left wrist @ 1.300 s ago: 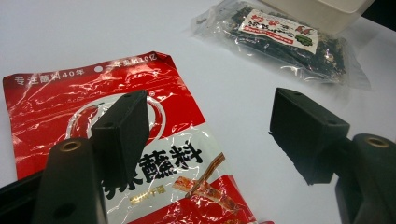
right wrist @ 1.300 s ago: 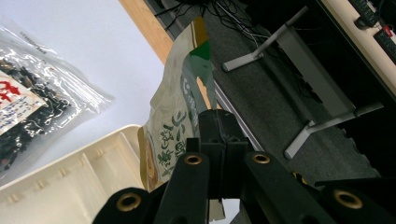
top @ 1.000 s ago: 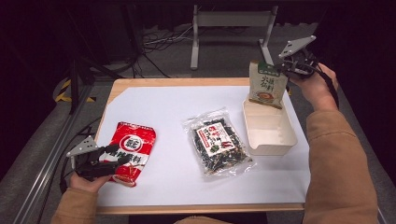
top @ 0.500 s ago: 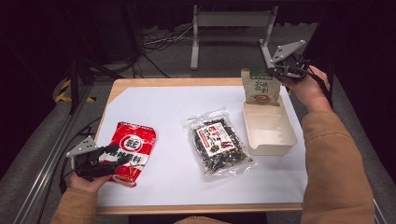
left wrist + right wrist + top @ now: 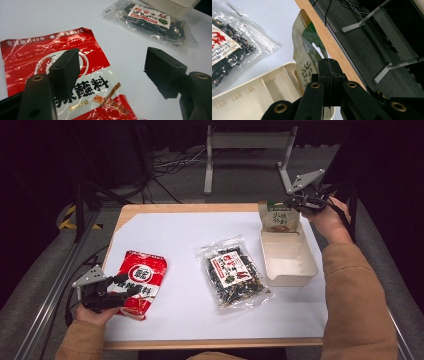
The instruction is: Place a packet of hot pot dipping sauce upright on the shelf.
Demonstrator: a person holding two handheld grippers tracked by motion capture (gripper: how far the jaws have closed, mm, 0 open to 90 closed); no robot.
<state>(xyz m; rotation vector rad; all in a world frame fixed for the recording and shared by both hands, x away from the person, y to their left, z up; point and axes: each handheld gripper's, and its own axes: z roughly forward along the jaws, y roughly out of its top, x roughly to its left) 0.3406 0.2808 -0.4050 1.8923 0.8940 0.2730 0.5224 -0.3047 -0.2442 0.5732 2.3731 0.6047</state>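
Green pouch (image 5: 279, 216) upright in right tongs (image 5: 300, 203), apparently over tray (image 5: 290, 270)

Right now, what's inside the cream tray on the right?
The green-and-tan pouch, pinched at its top by the right hand-held gripper, stands in the far end of the cream tray. The rest of the tray floor looks bare; the spot behind the pouch is hidden.

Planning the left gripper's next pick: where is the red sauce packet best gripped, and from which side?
Grip the red sauce packet at its near left edge, coming in level from the left: it lies flat on the white sheet, and the open left gripper already straddles that end.
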